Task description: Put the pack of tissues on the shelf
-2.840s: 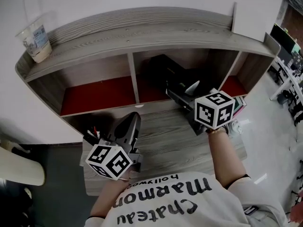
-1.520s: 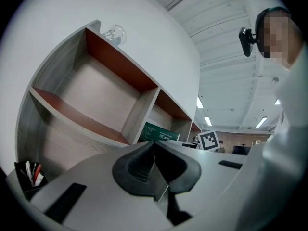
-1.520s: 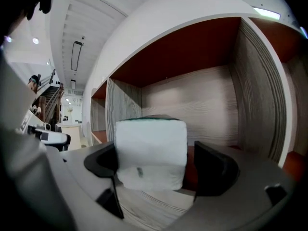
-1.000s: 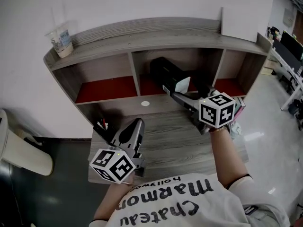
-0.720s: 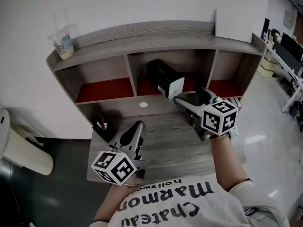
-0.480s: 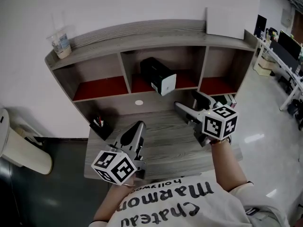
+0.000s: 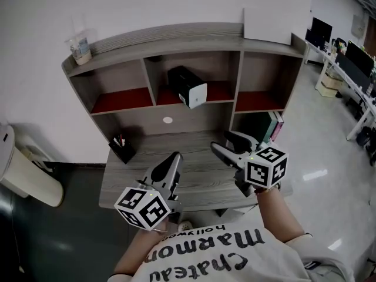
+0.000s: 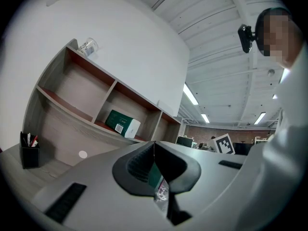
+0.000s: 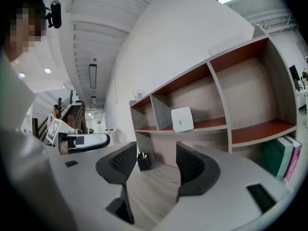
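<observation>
- Now, versus the earliest head view: the right gripper (image 7: 222, 141) was deep in the shelf unit's (image 7: 153, 43) middle compartment with the pack; it has since pulled back over the desk (image 7: 135, 163).
- I see its jaws spread with nothing between them, only desk showing through the gap (image 9: 151, 165). They have just been closing in from wider.
- The pack of tissues (image 7: 188, 87) now lies alone on the middle compartment's red board, white end facing out and well apart from both grippers. It also shows in both gripper views (image 8: 122, 124) (image 9: 182, 119).
- The left gripper (image 7: 174, 157) stays low by the desk's front edge, jaws pressed together and pinching nothing (image 8: 154, 146).
- The head camera has backed off, so more desk and floor show than before.
- Hard to make out: a green sliver shows through the slit below the left pads, and I can't tell what it is.
- The print on the plastic cup (image 7: 79, 47) is too small to read.
- The books (image 7: 271, 128) under the right compartment are partly blocked by the right gripper.
- Counts: two grippers, three compartments, one pack, one cup, one pen holder (image 7: 120, 148).
- I can separate at least two books, one green and one pink (image 9: 284, 158).
</observation>
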`<move>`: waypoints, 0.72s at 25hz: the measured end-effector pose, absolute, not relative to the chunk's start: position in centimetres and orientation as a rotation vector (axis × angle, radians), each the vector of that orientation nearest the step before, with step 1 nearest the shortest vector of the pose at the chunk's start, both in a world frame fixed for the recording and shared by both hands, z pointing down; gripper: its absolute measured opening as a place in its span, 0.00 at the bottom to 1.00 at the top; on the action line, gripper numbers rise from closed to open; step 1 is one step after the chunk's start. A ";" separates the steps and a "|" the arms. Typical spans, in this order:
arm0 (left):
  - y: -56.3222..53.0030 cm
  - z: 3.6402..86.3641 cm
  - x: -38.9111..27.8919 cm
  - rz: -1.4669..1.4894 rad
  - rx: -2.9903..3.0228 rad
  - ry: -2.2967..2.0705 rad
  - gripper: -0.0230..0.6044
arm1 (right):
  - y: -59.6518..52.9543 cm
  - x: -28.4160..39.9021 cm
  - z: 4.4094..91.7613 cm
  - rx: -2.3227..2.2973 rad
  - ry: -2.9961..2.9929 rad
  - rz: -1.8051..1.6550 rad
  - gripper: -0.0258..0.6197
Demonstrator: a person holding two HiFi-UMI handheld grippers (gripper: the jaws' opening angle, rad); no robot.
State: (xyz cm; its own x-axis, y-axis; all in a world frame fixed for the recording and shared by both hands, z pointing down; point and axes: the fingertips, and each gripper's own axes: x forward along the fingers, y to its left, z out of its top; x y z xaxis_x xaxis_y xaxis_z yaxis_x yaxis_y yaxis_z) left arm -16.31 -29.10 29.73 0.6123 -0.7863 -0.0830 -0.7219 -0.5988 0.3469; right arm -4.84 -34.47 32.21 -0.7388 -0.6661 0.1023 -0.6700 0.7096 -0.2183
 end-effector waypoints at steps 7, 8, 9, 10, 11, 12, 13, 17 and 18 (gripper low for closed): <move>-24.7 30.8 -13.6 -0.319 2.546 -1.227 0.07 | -28.8 -4.8 32.8 1.043 -2.935 0.400 0.34; -24.2 30.9 -13.3 -0.320 2.544 -1.229 0.07 | -28.1 -4.7 32.8 1.038 -2.938 0.413 0.32; -23.6 31.0 -12.9 -0.321 2.542 -1.229 0.07 | -27.5 -4.5 33.0 1.040 -2.937 0.428 0.32; -23.0 31.2 -12.5 -0.318 2.539 -1.229 0.07 | -27.0 -4.3 33.1 1.044 -2.933 0.441 0.31; -22.4 31.4 -12.1 -0.313 2.537 -1.227 0.07 | -26.6 -4.0 33.3 1.050 -2.929 0.451 0.29; -21.9 31.7 -11.8 -0.307 2.534 -1.225 0.07 | -26.2 -3.7 33.5 1.056 -2.927 0.460 0.27; -21.4 31.9 -11.5 -0.303 2.532 -1.225 0.07 | -25.8 -3.4 33.6 1.062 -2.927 0.468 0.24; -19.7 31.9 -11.2 -0.324 2.526 -1.252 0.07 | -24.3 -2.6 33.5 1.067 -2.963 0.506 0.16; -19.3 31.9 -11.2 -0.329 2.524 -1.259 0.07 | -23.9 -2.5 33.5 1.065 -2.971 0.514 0.15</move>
